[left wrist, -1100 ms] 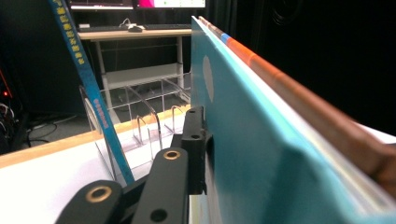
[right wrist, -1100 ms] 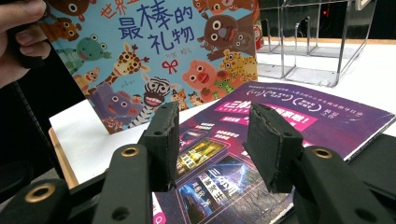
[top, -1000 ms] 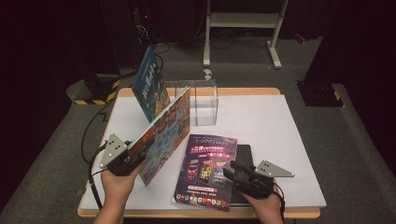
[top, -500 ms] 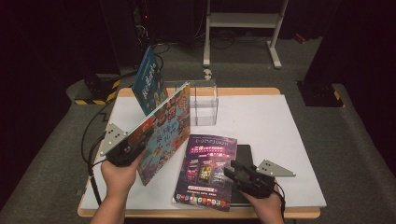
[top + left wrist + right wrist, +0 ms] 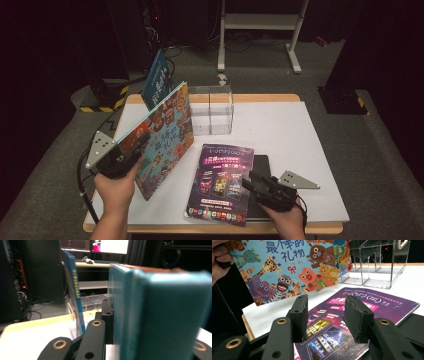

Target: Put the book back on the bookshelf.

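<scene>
High view has the left gripper [image 5: 114, 159] clamped on the lower edge of a big colourful picture book with cartoon animals on its cover [image 5: 162, 137], which is lifted off the white table top [image 5: 280, 130] and tilted, its top corner leaning toward the clear acrylic book stand [image 5: 212, 109] at the back. Left gripper view backs that up: the book's teal spine [image 5: 160, 315] sits tight against the black jaw (super blurry that close, so I can't say exactly how deep the grip goes). A second, blue-covered book [image 5: 156, 82] stands upright just left of the stand.

The right gripper [image 5: 260, 186] hangs low over the purple glossy magazine [image 5: 222, 180] lying flat near the table's front edge, with a dark flat slab [image 5: 262, 167] poking out beside it. In the right gripper view its jaws are parted with nothing between them, the magazine [image 5: 352, 315] just beneath.
</scene>
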